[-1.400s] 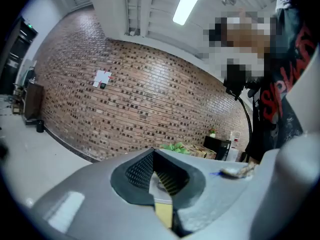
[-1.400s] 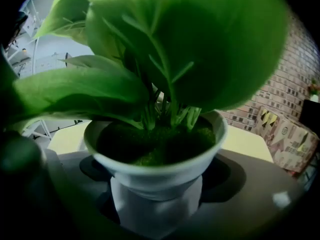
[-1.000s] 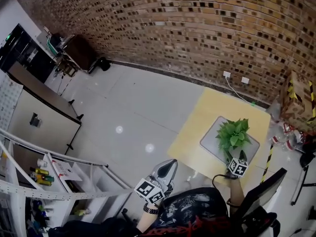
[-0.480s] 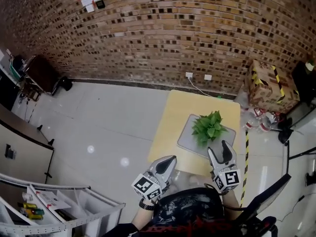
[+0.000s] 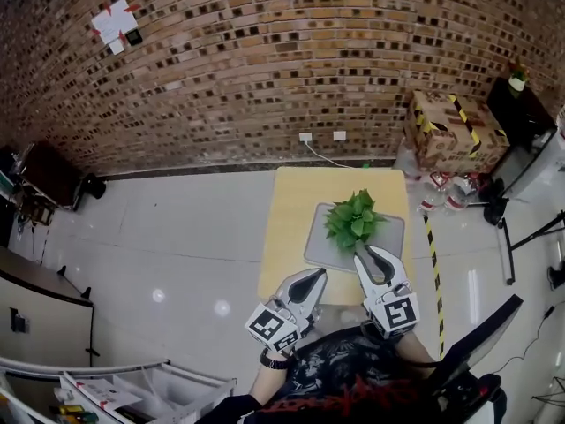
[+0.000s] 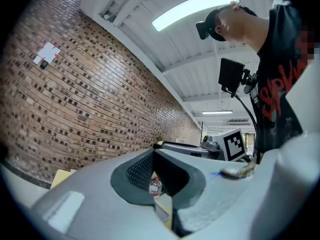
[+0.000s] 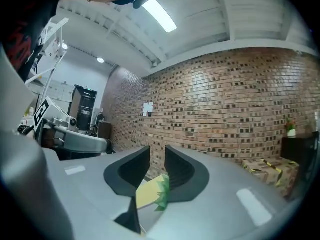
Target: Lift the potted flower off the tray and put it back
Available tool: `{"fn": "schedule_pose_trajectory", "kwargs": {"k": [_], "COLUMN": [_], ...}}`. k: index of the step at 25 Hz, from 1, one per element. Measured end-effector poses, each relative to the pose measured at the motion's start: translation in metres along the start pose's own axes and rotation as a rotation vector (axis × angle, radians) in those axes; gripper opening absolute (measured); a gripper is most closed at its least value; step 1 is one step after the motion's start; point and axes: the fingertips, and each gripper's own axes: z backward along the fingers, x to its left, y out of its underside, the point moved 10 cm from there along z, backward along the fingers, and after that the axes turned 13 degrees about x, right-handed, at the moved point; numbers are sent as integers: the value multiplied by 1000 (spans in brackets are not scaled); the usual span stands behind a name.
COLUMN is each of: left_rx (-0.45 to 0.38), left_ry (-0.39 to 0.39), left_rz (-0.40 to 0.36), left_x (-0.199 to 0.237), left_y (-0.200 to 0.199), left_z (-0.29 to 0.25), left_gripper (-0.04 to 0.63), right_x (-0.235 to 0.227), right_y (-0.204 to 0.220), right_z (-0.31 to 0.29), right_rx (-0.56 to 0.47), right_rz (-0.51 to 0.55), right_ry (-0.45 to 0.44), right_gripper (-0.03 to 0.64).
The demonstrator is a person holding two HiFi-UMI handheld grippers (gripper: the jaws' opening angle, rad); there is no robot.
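Observation:
The potted flower (image 5: 353,219), a bushy green plant, stands on the grey tray (image 5: 395,228) on the yellow table (image 5: 291,210). Both grippers hover over the table's near edge, clear of the plant. My right gripper (image 5: 366,253) points at the plant from just short of the tray. Its jaws are closing to a narrow gap with nothing between them. Through that gap in the right gripper view (image 7: 156,151) I see the plant's leaves (image 7: 162,191) and the tabletop (image 7: 145,194). My left gripper (image 5: 315,275) is beside it on the left, shut and empty (image 6: 153,151).
A brick wall runs behind the table, with wall sockets (image 5: 322,136) and a cable. A taped cardboard box (image 5: 450,131) and plastic bottles (image 5: 446,193) sit at the right. A yellow-black floor strip (image 5: 433,263) lies along the table's right side. A dark screen (image 5: 477,343) is at my lower right.
My right gripper rose from low beside the tray and its wide jaws narrowed. The left gripper lifted slightly. The head view swung so the table now sits in the middle.

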Motion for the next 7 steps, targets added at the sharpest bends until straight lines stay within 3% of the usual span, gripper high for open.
{"fn": "schedule_pose_trajectory", "kwargs": {"k": [3,7], "left_rx": [-32,-123], "left_ry": [-26,-61], "left_rz": [-29,-125], "left_x": [14,50], "left_y": [-12,-47], "left_z": [-4,-30], "left_gripper": [5,5], "right_x": [-17,-54], "right_y": [-5,-45], "right_z": [-18,-62], "right_rx": [52,-59], "right_rz": [-8,60], "right_ry": [7,-1], "right_gripper": [83,75]}}
